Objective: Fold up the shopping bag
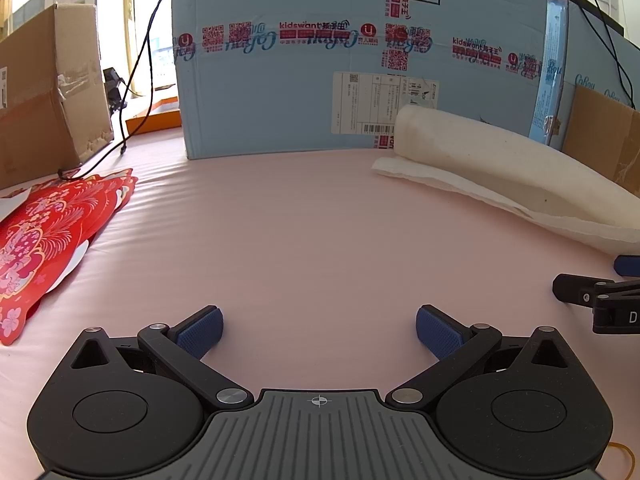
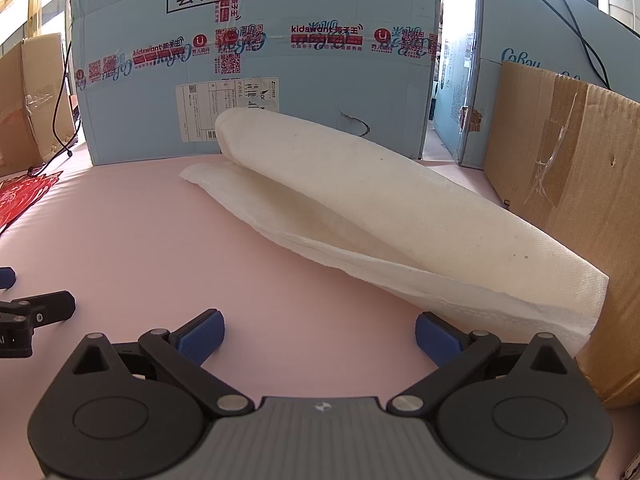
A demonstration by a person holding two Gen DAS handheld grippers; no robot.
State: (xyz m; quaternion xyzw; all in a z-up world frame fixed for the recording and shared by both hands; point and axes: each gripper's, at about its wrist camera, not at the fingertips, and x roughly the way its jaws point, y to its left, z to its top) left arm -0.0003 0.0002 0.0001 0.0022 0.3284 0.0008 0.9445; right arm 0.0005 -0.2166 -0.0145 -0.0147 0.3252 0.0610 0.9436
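Right wrist: white shopping bag (image 2: 400,208), folded.

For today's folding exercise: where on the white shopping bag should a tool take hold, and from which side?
Grip the white bag at its thin lower edge near the right tool, coming in low from the front. The layers lie flat on the pink surface there, while the top bulges.

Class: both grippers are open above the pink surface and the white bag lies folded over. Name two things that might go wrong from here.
1. The white bag has a puffed top layer that is not pressed flat, so it may spring open.
2. The bag's near end sits against the brown cardboard box, so the right gripper may have little room there.
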